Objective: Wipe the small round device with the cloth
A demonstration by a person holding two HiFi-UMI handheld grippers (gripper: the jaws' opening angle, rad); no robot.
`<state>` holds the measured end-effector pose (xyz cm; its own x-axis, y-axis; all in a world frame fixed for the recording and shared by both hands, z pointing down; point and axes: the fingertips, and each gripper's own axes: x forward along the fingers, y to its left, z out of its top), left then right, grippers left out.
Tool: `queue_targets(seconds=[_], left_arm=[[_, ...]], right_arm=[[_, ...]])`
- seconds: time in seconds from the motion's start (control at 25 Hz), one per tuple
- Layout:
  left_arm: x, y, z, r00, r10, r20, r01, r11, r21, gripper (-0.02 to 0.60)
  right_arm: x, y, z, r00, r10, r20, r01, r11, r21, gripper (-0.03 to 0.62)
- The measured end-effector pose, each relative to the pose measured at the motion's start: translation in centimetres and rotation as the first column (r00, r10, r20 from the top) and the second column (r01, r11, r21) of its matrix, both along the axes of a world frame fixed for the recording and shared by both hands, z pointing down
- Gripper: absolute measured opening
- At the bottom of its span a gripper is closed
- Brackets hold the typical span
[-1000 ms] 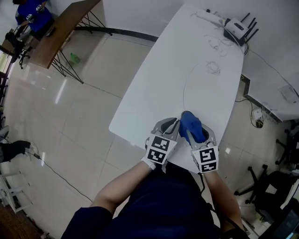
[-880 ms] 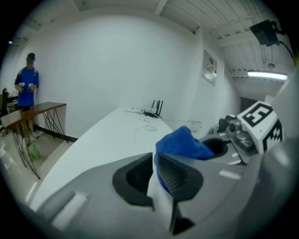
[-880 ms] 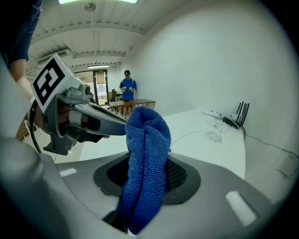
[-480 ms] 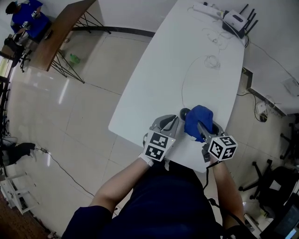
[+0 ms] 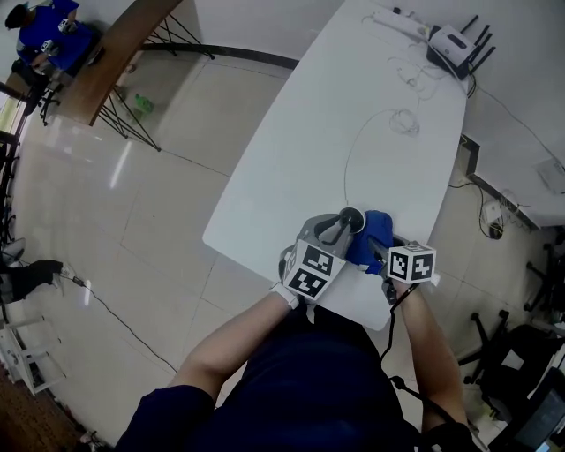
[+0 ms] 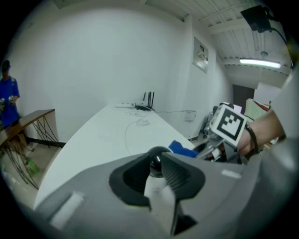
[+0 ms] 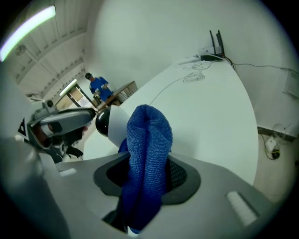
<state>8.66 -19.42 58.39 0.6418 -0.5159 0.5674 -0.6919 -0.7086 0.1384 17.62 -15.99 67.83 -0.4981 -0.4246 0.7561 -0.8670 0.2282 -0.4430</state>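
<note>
The small round device [image 5: 351, 219], white with a black rounded end, sits between the fingers of my left gripper [image 5: 340, 231] over the near end of the white table [image 5: 353, 115]. In the left gripper view the device [image 6: 156, 173] is pressed by both pads while the jaws of the left gripper [image 6: 156, 163] are opening. My right gripper [image 5: 380, 249] is shut on the blue cloth [image 5: 378, 231], which lies against the device's right side. In the right gripper view the cloth [image 7: 147, 149] fills the right gripper [image 7: 147, 163], with the device [image 7: 112, 122] just left of it.
A thin cable [image 5: 349, 154] runs from the device up the table to a coil [image 5: 402, 122]. A router with antennas [image 5: 455, 42] and a power strip [image 5: 393, 22] sit at the far end. A wooden desk [image 5: 115, 53] and a person in blue [image 5: 44, 26] are far left.
The right gripper with the cloth slid off the top of the device to its right side. The device's black end now shows, and the left gripper turned a little to the right.
</note>
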Motion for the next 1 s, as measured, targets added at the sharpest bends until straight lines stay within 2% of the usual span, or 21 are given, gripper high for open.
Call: queue_targets(seconds=[0.08,0.16,0.2,0.28,0.36,0.44,0.52,0.6,0.64,0.68,0.72,0.88,1.0], left_arm=[[0.0,0.2,0.0,1.000,0.002,0.005,-0.002,1.000,0.006,0.075],[-0.1,0.3,-0.1,1.000,0.001,0.008,-0.001,1.000,0.008,0.075],[-0.1,0.4,-0.1,1.000,0.002,0.008,-0.002,1.000,0.010,0.075],[-0.3,0.5,-0.4,1.000,0.005,0.007,-0.005,1.000,0.017,0.075],[-0.5,0.6,-0.6,1.000,0.007,0.005,-0.007,1.000,0.021,0.075],[-0.5,0.6,-0.8,1.000,0.006,-0.001,-0.006,1.000,0.023,0.075],[-0.3,0.5,-0.9,1.000,0.008,-0.008,-0.008,1.000,0.027,0.075],[0.1,0.5,-0.8,1.000,0.012,-0.009,-0.012,1.000,0.028,0.075],[0.1,0.5,-0.7,1.000,0.012,-0.005,-0.012,1.000,0.025,0.074],[0.1,0.6,-0.4,1.000,0.011,0.000,-0.011,1.000,0.019,0.067],[0.1,0.7,-0.2,1.000,0.010,0.002,-0.010,1.000,0.013,0.066],[0.0,1.0,0.0,1.000,0.016,-0.003,-0.016,1.000,0.006,0.066],[0.2,1.1,0.0,1.000,0.023,-0.003,-0.023,1.000,0.003,0.066]], right_arm=[[0.3,0.7,1.5,0.995,-0.047,-0.087,0.041,0.997,-0.072,0.163],[0.7,0.7,1.6,0.989,-0.062,-0.136,0.051,0.995,-0.082,0.163],[1.0,0.4,0.9,0.987,-0.057,-0.149,0.049,0.997,-0.054,0.163],[1.3,-0.6,-2.1,0.981,-0.054,-0.185,0.065,0.996,0.057,0.163],[1.1,-1.5,-6.0,0.963,-0.084,-0.254,0.134,0.973,0.189,0.163],[0.0,-1.9,-9.6,0.923,-0.150,-0.355,0.263,0.918,0.296,0.163],[-2.3,-1.8,-12.2,0.849,-0.256,-0.462,0.437,0.832,0.343,0.163],[-4.7,-1.3,-12.8,0.749,-0.368,-0.552,0.593,0.744,0.308,0.163],[-5.3,-1.2,-12.4,0.709,-0.403,-0.579,0.636,0.720,0.278,0.163],[-5.5,-1.2,-12.0,0.687,-0.420,-0.593,0.654,0.713,0.253,0.163],[-5.4,-1.4,-11.7,0.682,-0.424,-0.596,0.654,0.719,0.237,0.163],[-3.1,-3.2,-11.8,0.717,-0.395,-0.575,0.600,0.769,0.221,0.163],[-1.0,-4.1,-10.8,0.707,-0.442,-0.552,0.604,0.783,0.148,0.163]])
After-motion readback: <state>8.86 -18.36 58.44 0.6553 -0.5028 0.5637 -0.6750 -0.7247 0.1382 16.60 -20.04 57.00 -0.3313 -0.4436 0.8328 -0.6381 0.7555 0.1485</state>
